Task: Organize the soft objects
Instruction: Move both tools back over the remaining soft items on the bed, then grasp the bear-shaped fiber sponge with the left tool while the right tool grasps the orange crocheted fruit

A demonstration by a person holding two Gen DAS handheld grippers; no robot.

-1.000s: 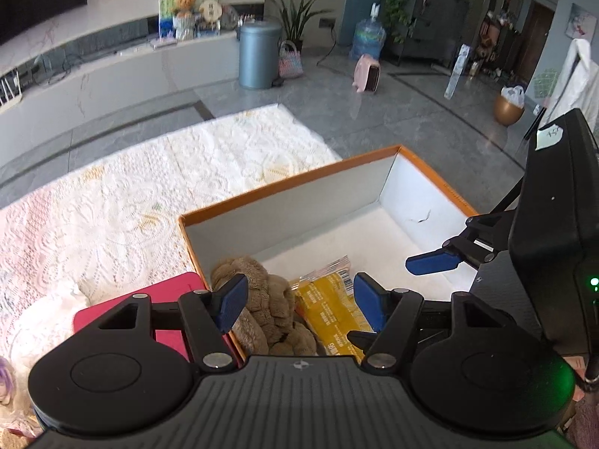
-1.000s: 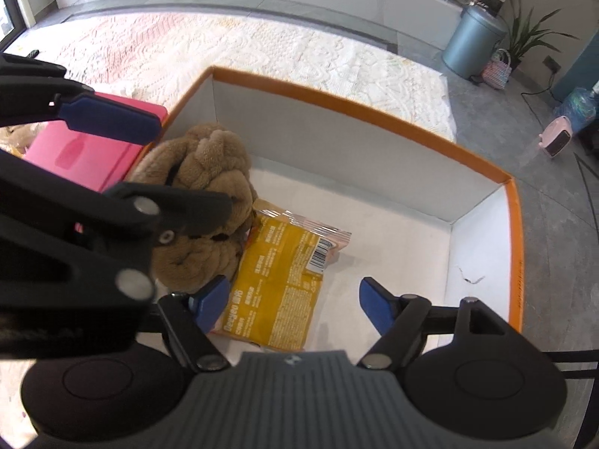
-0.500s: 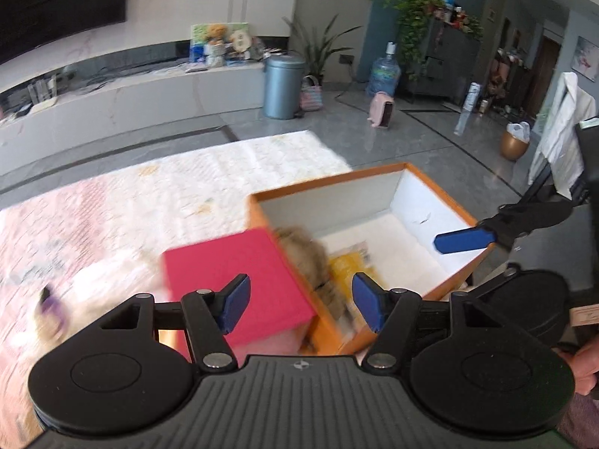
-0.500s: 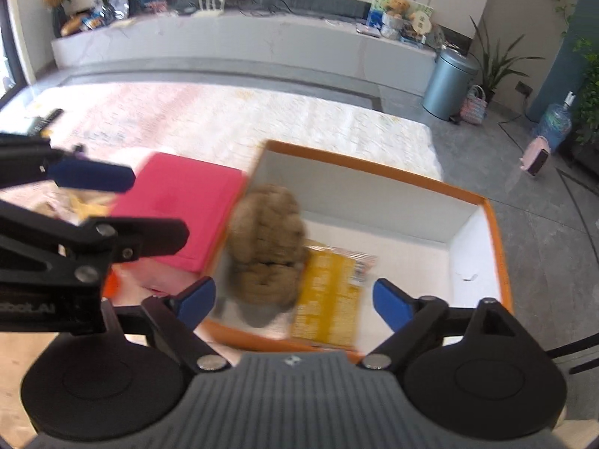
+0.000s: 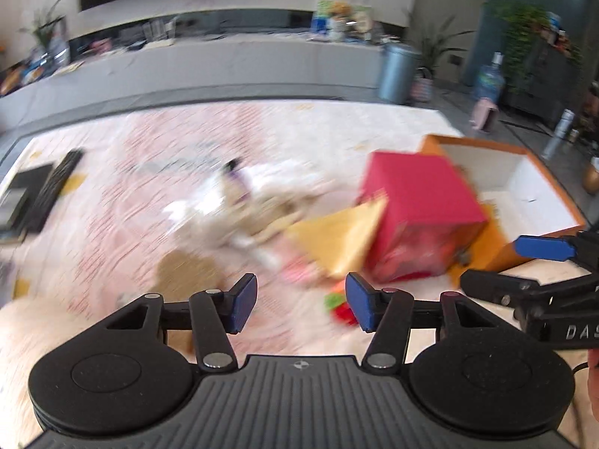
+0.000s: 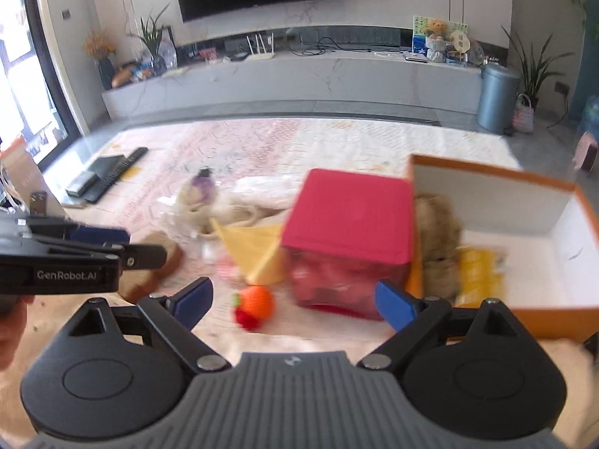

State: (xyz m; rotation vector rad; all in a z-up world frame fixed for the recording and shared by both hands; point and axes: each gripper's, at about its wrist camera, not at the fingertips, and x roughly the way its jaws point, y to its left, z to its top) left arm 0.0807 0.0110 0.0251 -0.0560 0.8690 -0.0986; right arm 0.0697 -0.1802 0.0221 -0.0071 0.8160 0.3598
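Note:
An orange box (image 6: 486, 172) with white walls holds a brown plush (image 6: 438, 232) and a yellow packet (image 6: 479, 273). Left of it stands a red box (image 6: 352, 217). On the lace cloth lie a yellow sheet (image 6: 254, 250), a cream soft pile (image 6: 224, 205) and a small orange-red soft toy (image 6: 254, 307). My right gripper (image 6: 294, 301) hangs open above that toy, touching nothing. My left gripper (image 5: 301, 303) hovers over the cloth with its jaws closing on nothing; the toy (image 5: 340, 307) lies just right of it. The left wrist view is blurred by motion.
A brown flat piece (image 6: 157, 262) lies at the left of the cloth. A remote and dark flat items (image 6: 108, 172) sit at its far left corner. Beyond the cloth are a grey floor, a long low cabinet (image 6: 299, 75) and a bin (image 6: 498, 97).
Both views have swung left, away from the orange box and over the pile on the cloth. The left jaws have narrowed. The right jaws stand wider than a second ago.

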